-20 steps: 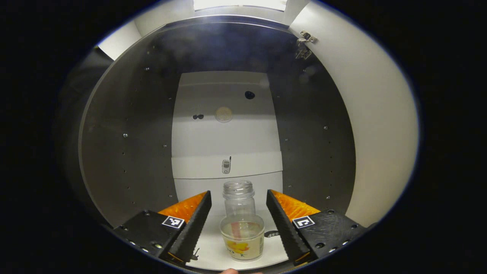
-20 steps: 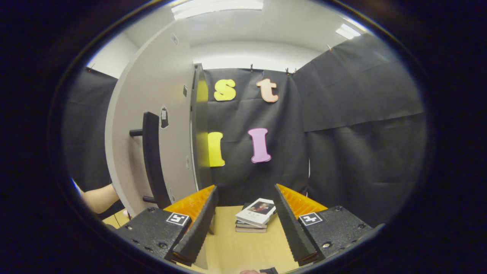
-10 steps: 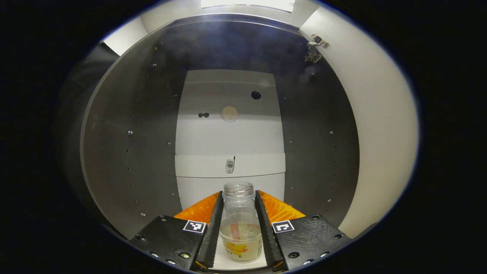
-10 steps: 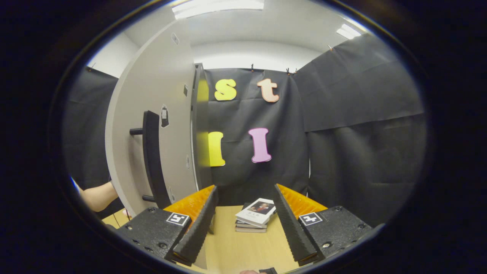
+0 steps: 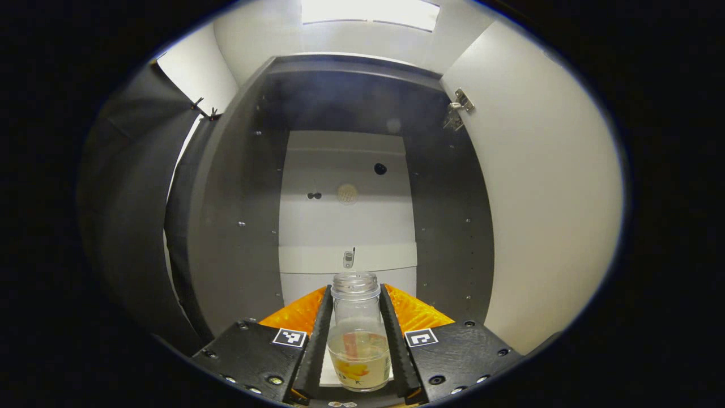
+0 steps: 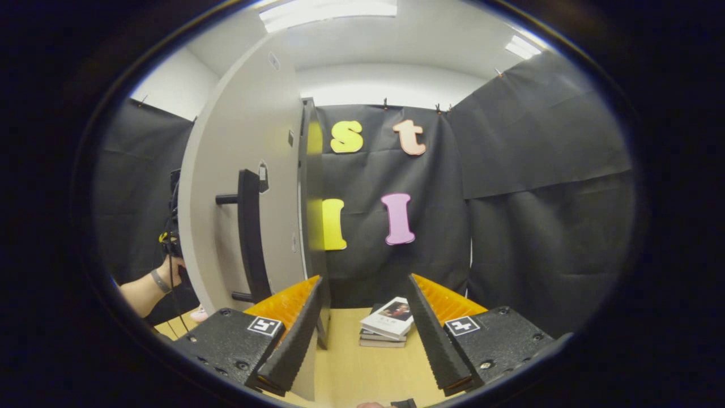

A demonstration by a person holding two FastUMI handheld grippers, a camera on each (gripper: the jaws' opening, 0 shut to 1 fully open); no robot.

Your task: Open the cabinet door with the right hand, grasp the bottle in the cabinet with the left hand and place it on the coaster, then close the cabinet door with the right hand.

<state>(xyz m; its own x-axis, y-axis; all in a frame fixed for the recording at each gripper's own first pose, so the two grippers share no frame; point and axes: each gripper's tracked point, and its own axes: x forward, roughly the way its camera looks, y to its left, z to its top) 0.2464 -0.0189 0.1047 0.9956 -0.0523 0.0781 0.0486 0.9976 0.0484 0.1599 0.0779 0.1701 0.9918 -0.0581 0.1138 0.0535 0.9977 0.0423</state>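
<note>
A clear glass bottle (image 5: 357, 334) with a threaded open mouth and a yellow label stands between my left gripper's fingers; my left gripper (image 5: 355, 340) is shut on it, both fingers pressing its sides. Behind it opens the dark cabinet (image 5: 238, 215) with a pale back panel, seen from just outside its front. The open cabinet door (image 5: 544, 198) stands at the right with a hinge (image 5: 457, 107) near its top. In the right gripper view the same door (image 6: 243, 187) stands at the left with its black bar handle (image 6: 252, 238). My right gripper (image 6: 365, 334) is open, nothing between its fingers.
A small stack of books (image 6: 388, 328) lies on the wooden table (image 6: 351, 368) ahead of the right gripper. A person's forearm and hand (image 6: 150, 280) show left of the door. Black cloth walls (image 6: 538, 198) close the booth.
My left gripper shut on the bottle, then drew back out of the cabinet with it. The right gripper view shifted slightly, the door now sitting farther right.
</note>
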